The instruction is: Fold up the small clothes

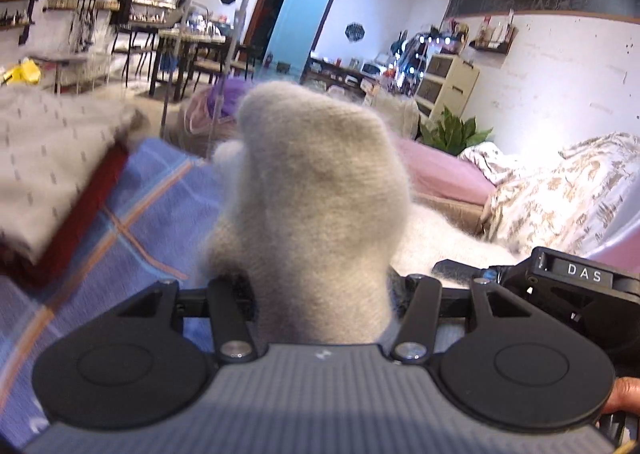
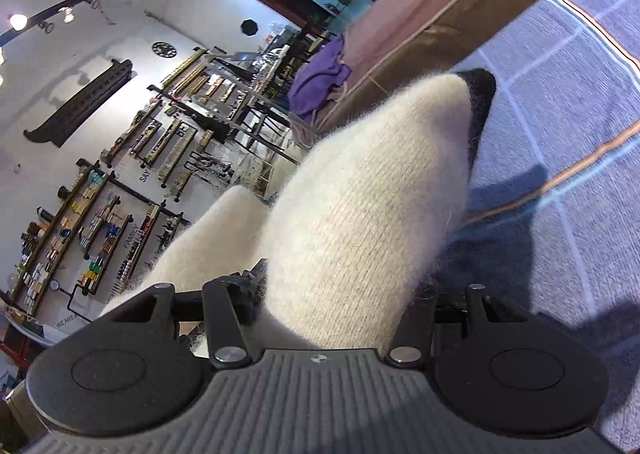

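While both grippers' jaws clamp it, fuzzy cream sock (image 1: 316,209) bulges up between left gripper (image 1: 320,294) and right gripper (image 2: 332,302) jaws, above plaid blue sheet (image 2: 560,157).

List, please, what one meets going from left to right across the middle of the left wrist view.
Folded patterned cloth with dark red edge → blue plaid sheet → fuzzy cream sock held in the left gripper → pink cushion → floral blanket.

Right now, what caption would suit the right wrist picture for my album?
Right gripper clamped on a fuzzy cream sock with a dark toe, lifted above a blue plaid sheet.
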Demonstrator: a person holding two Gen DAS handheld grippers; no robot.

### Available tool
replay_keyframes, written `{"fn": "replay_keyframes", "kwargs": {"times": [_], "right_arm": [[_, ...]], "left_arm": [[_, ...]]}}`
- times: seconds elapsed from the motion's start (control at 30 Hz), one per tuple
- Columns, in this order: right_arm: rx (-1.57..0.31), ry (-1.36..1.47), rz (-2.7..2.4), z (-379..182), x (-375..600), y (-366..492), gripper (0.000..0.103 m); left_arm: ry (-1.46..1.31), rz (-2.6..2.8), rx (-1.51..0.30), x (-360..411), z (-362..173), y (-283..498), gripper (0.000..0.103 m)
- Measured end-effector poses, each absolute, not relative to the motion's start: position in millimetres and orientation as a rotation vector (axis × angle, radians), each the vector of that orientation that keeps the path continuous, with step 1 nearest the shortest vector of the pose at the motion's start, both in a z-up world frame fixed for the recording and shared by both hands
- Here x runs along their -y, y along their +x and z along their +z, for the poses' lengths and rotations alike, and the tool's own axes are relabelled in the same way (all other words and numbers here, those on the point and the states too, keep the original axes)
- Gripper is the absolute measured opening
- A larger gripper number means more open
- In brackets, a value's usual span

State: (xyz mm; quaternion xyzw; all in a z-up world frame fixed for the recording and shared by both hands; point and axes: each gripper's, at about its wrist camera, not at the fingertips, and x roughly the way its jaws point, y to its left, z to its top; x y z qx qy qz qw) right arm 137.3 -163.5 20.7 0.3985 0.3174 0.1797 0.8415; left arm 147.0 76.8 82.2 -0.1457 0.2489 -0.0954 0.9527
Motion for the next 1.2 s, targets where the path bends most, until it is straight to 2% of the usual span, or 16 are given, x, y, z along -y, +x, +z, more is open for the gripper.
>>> {"fn": "replay_keyframes", "kwargs": {"times": [0.37,0.53,0.7,0.87,1.2], "right_arm": [[-0.575,0.754,0.659,108.0,61.3,228.3,0.087],[-0.578,0.743,0.810,132.4,-5.9,256.8,0.087],[-0.581,0.666,0.905,127.9,-58.7,263.9,0.086],[-0.661,0.651,0.912,95.9,-82.1,265.6,0.086],[-0.802,0.608,0.897,67.1,-97.9,270.4,0.086]], "left_arm": [[-0.320,-0.086,-0.351,-191.8,216.2,160.2,0.052],[-0.370,0.017,-0.295,-265.1,256.8,156.4,0.052],[-0.407,0.115,-0.304,-328.4,258.6,151.7,0.052],[-0.420,0.165,-0.372,-375.6,234.0,159.9,0.052],[-0.471,0.205,-0.444,-398.1,172.4,180.0,0.052]]}}
